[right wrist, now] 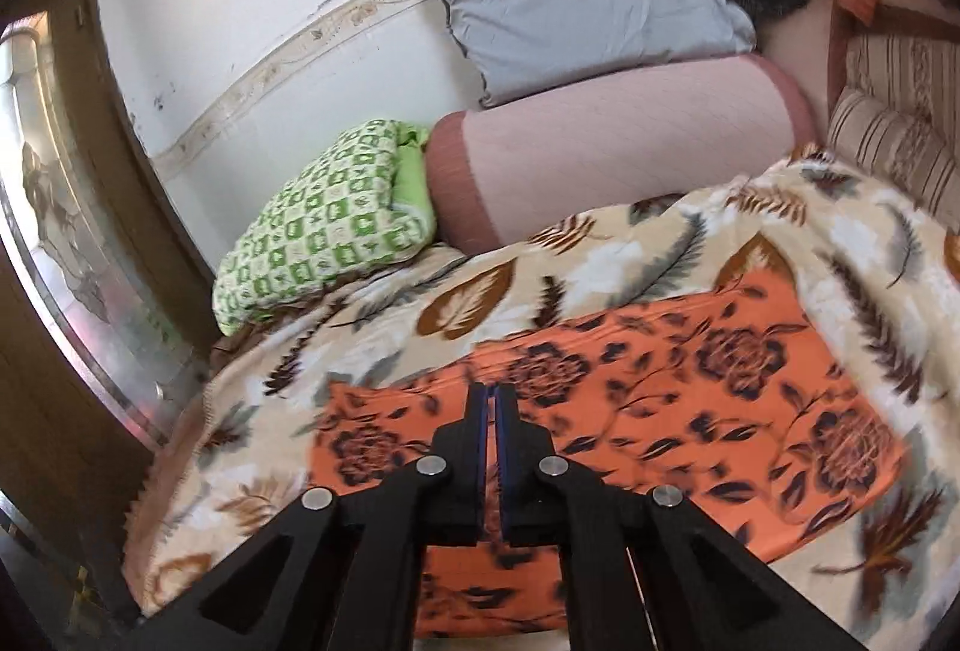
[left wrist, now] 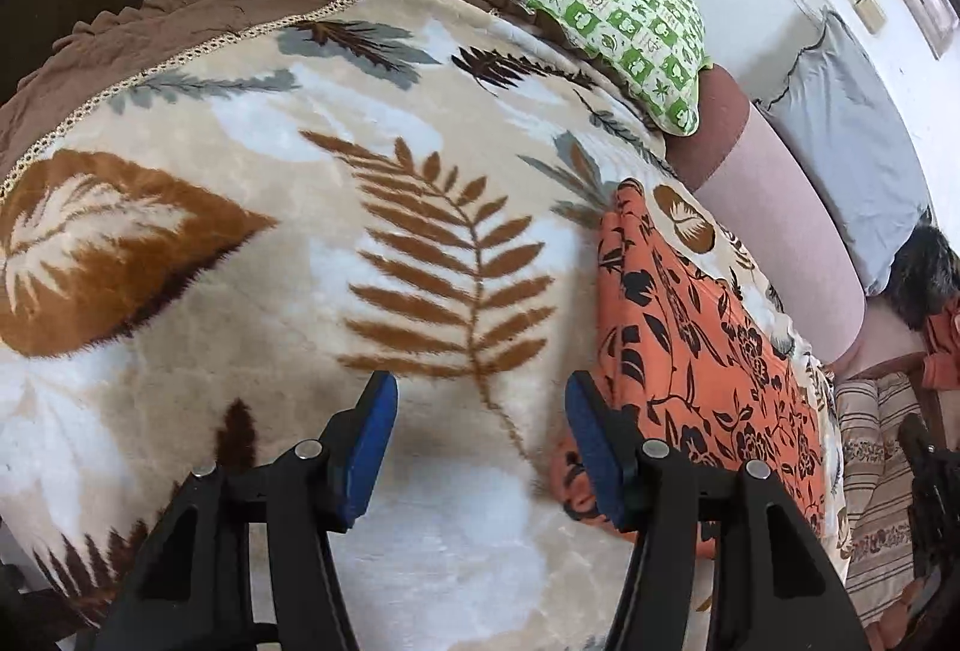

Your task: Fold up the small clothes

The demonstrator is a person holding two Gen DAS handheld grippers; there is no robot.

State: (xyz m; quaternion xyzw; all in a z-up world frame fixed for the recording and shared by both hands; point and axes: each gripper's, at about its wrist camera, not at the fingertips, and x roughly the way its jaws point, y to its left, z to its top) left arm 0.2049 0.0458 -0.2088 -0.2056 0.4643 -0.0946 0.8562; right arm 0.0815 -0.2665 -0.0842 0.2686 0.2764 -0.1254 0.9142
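garment: we see the orange cloth with black flower print (right wrist: 600, 369) lying flat on the bed, long axis across the right view.
left tool (left wrist: 480, 447): jaws wide, empty; cloth edge touches its right side.
right tool (right wrist: 493, 411): pinched closed, empty, above the cloth's near edge, we judge.
nearer: left, we judge.
surface: plush leaf-print blanket (left wrist: 252, 243).
room: green checked pillow (right wrist: 324, 225), pink bolster (right wrist: 624, 141), grey pillow (right wrist: 576, 3) along the wall.

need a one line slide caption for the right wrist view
Right gripper shut and empty above the orange floral garment lying flat on the leaf-print blanket.
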